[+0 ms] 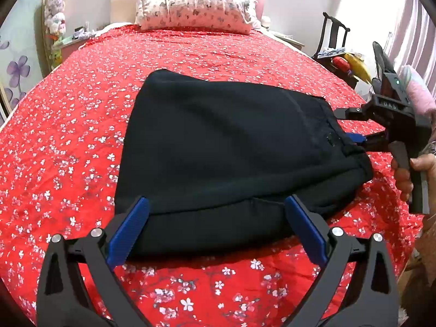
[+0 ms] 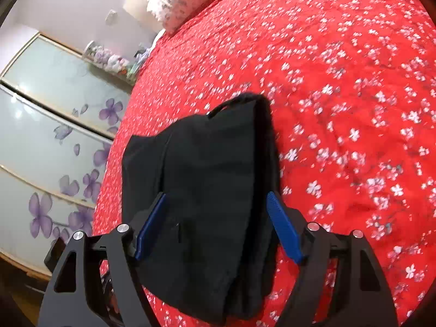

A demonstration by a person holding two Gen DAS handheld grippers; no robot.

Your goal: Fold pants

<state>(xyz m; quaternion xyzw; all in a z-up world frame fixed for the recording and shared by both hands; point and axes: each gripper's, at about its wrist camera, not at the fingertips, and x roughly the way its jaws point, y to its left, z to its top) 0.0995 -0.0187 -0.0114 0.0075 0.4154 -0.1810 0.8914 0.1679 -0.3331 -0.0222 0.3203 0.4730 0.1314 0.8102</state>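
1. The pants point(image 1: 229, 152) are black and lie folded into a compact bundle on the red floral bedspread point(image 1: 81, 125), near the middle of the bed and toward its near edge.
2. The left tongs point(image 1: 216, 229) stand wide open at the near edge of the bundle. The two blue pads point(image 1: 128, 234) flank the folded hem on its left and right; whether they touch the cloth cannot be told. No fabric is pinched.
3. The right tongs point(image 1: 351, 126) sit at the right end of the bundle, held by the right hand point(image 1: 408, 174). In the right wrist view the right tongs point(image 2: 218, 226) are spread wide, one finger on each side of the stacked layers, gripping nothing.
4. The right wrist view is slightly blurred.
5. A floral pillow point(image 1: 196, 11) rests at the far end of the bed.
6. A dark chair point(image 1: 335, 41) stands at the far right, beside the bed.
7. A wardrobe point(image 2: 46, 125) with purple flower panels stands at the left.
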